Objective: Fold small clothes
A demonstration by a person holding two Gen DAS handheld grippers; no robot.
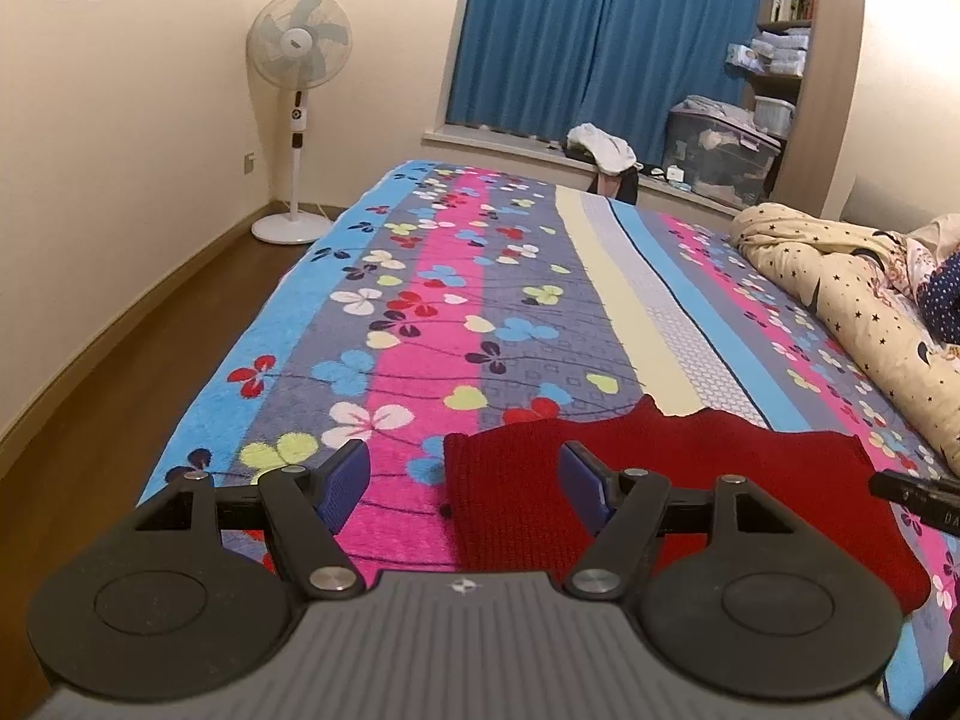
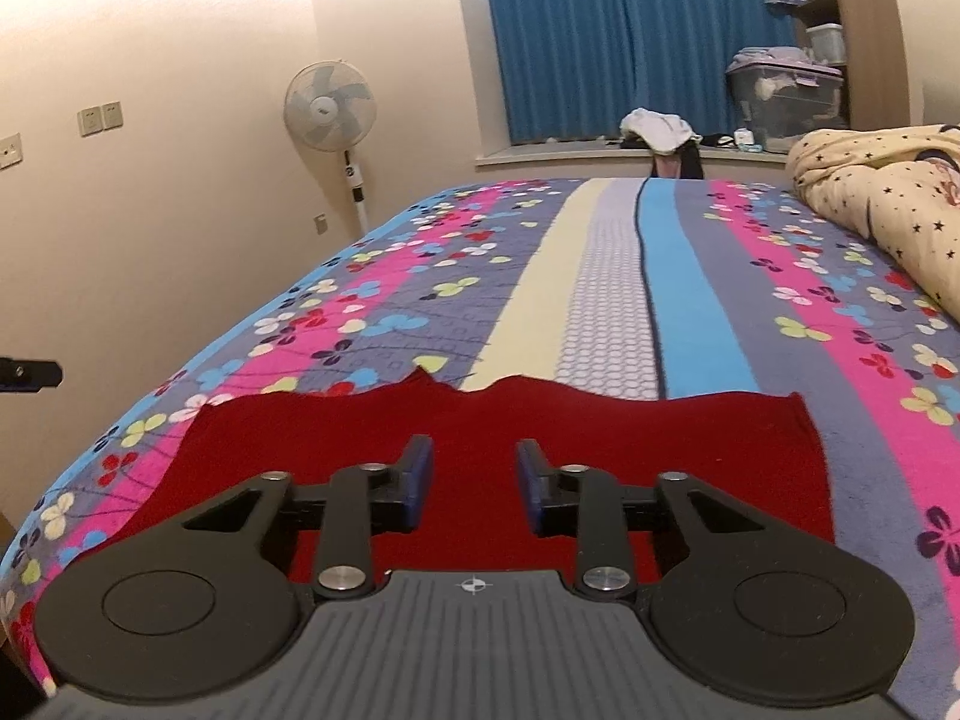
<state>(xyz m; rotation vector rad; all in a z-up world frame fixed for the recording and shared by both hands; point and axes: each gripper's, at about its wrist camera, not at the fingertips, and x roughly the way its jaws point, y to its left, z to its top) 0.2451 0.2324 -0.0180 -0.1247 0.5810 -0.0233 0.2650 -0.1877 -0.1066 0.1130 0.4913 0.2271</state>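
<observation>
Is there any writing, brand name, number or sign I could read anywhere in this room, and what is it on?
"DA": white letters, cut off by the picture's edge, on the right gripper seen from the left wrist view.
Badge at the centre of the standing fan: too small to read.
Spines of the books on the shelf: blurred, unreadable.
Compass-like mark on the left gripper: a symbol, not writing.

On the flowered bedspread [image 2: 600,300] lie one red knitted garment [image 2: 480,420] and one star-printed quilt [image 2: 870,204]; beyond it stand one pedestal fan [image 2: 330,108] and one clear storage box [image 2: 786,102].
</observation>
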